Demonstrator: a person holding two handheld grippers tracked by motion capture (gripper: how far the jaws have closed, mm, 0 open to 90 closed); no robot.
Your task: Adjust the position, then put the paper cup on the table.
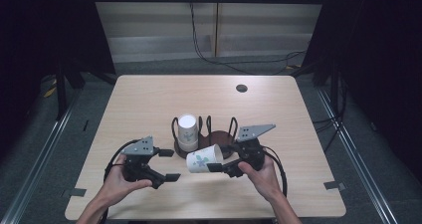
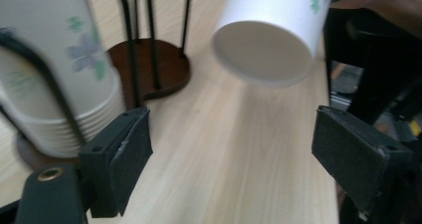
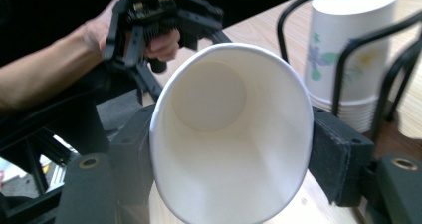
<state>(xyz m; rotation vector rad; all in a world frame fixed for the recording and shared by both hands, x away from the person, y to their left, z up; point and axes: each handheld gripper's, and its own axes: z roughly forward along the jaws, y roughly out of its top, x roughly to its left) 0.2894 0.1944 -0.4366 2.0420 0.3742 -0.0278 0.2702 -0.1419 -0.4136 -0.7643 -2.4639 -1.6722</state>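
Pale wood-grain laminate covers the tabletop (image 1: 149,99), a rounded rectangle on a grey floor with dark curtains at both sides. From the high view, I see a dark round wooden holder (image 1: 209,139) with thin black wire loops near the middle; a stack of white paper cups (image 1: 187,132) stands upside down in it. My right tongs (image 1: 215,167) grip a single paper cup (image 1: 204,159) lying on its side just in front of the holder, its floral print facing up. My left tongs (image 1: 169,165) sit apart to the left, jaws wide, with nothing between them.

Looking along the left tongs (image 2: 231,144), I see two blocky black jaws faced with coarse foam, spread far apart over bare wood grain. The held cup's (image 2: 271,40) flat round base hangs above them, untouched. The ribbed rims of the cup stack (image 2: 59,84) and the glossy brown holder (image 2: 159,67) lie to the left.

Looking along the right tongs (image 3: 231,149), I see straight into the smooth white cone of the paper cup (image 3: 229,144), its mouth squeezed slightly oval between the foam pads (image 3: 331,152). The left tongs (image 3: 149,20) and the hand holding them show beyond, and the cup stack (image 3: 348,50) behind wire loops at right.
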